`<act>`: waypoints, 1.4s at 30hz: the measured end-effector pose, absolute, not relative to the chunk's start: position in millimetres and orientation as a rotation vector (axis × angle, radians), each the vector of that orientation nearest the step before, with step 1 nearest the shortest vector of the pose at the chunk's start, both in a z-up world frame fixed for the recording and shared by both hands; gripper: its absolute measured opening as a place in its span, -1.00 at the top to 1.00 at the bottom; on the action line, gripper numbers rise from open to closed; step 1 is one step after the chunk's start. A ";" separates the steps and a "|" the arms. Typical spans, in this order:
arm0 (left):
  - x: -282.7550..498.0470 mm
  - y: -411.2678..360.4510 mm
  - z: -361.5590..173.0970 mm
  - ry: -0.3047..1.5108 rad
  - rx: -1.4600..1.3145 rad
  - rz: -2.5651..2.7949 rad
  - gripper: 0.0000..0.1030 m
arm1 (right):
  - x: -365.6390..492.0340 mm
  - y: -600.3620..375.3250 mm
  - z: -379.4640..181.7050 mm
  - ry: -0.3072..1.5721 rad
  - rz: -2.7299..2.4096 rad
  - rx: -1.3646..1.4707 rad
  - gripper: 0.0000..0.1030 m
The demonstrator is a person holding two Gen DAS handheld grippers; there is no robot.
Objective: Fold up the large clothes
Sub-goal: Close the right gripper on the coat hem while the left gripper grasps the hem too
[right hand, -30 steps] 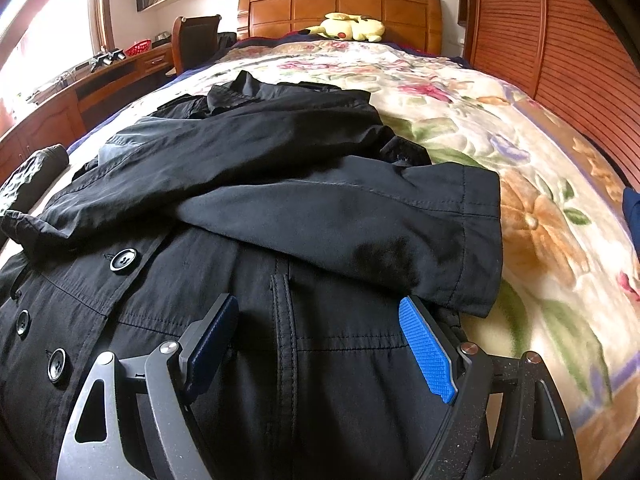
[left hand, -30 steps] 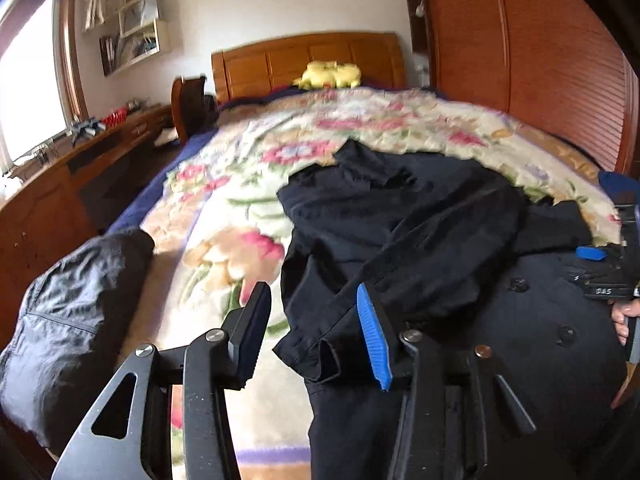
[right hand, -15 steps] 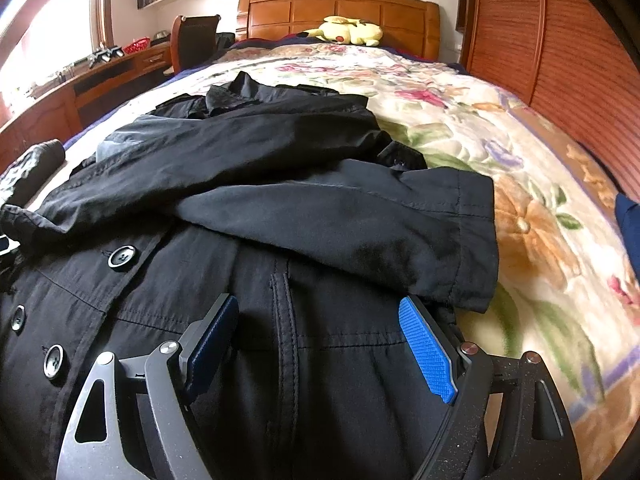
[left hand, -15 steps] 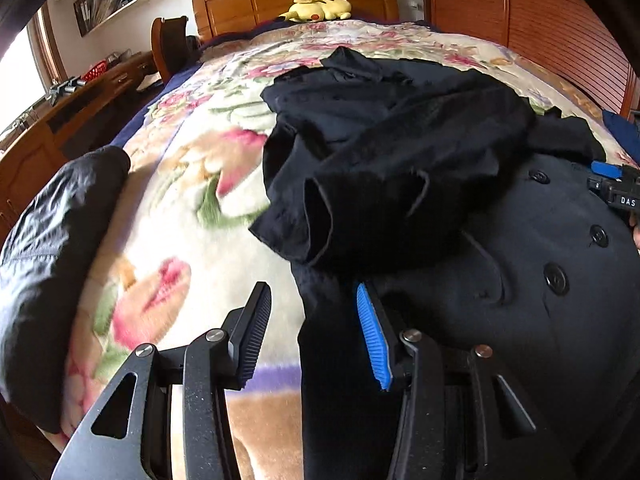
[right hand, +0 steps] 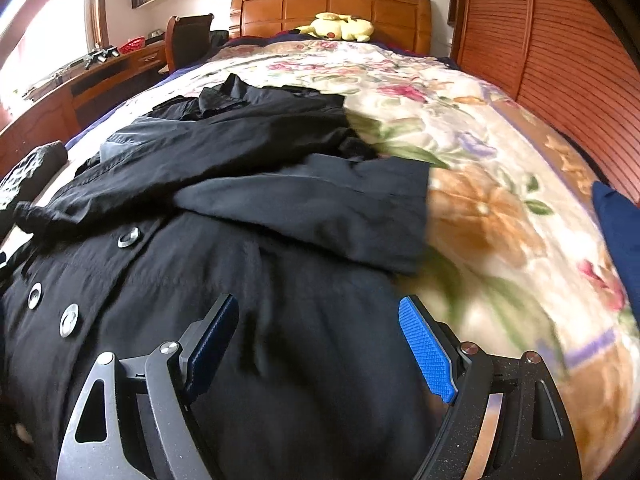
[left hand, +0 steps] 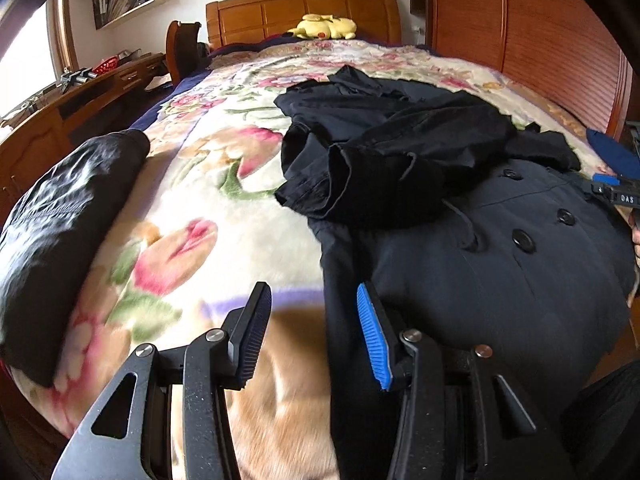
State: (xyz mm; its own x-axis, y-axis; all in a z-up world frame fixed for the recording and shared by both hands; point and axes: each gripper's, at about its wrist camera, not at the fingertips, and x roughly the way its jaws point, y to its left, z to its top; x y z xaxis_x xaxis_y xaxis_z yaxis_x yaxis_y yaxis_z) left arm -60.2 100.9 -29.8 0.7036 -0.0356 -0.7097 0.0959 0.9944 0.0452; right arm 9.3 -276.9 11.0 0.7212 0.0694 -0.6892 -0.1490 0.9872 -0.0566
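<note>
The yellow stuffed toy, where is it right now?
The yellow stuffed toy lies at the far end of the bed, right against the wooden headboard, in both views. It is well beyond the black coat spread on the floral blanket.

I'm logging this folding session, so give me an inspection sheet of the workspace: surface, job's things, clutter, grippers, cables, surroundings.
Surface: bed with floral blanket, coat on its near end.
Job's things: black coat spread buttons up, both sleeves folded across its chest.
Clutter: dark padded bundle at the bed's left edge; blue cloth at the right edge; yellow plush by the headboard.
Grippers: left gripper open over the coat's left edge; right gripper open above the coat, holding nothing.
Cables: nothing seen.
Surroundings: wooden headboard, desk, chair, wall shelf, slatted wardrobe.
</note>
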 end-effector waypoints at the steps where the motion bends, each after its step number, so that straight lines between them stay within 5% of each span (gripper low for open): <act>1: -66.0 102.4 -28.8 0.778 0.080 -0.076 0.11 | 0.3 -282.8 12.6 0.753 0.126 -0.115 -0.64; 30: -126.5 109.8 -45.8 0.707 -0.016 -0.139 0.23 | -40.3 -315.3 7.1 0.802 0.240 -0.142 -0.24; 37: -130.5 108.5 -45.7 0.697 -0.016 -0.141 0.25 | -39.4 -299.4 4.3 0.815 0.275 -0.160 0.27; 42: -136.6 108.6 -47.4 0.700 -0.033 -0.152 0.25 | -39.6 -297.9 5.2 0.830 0.279 -0.170 0.33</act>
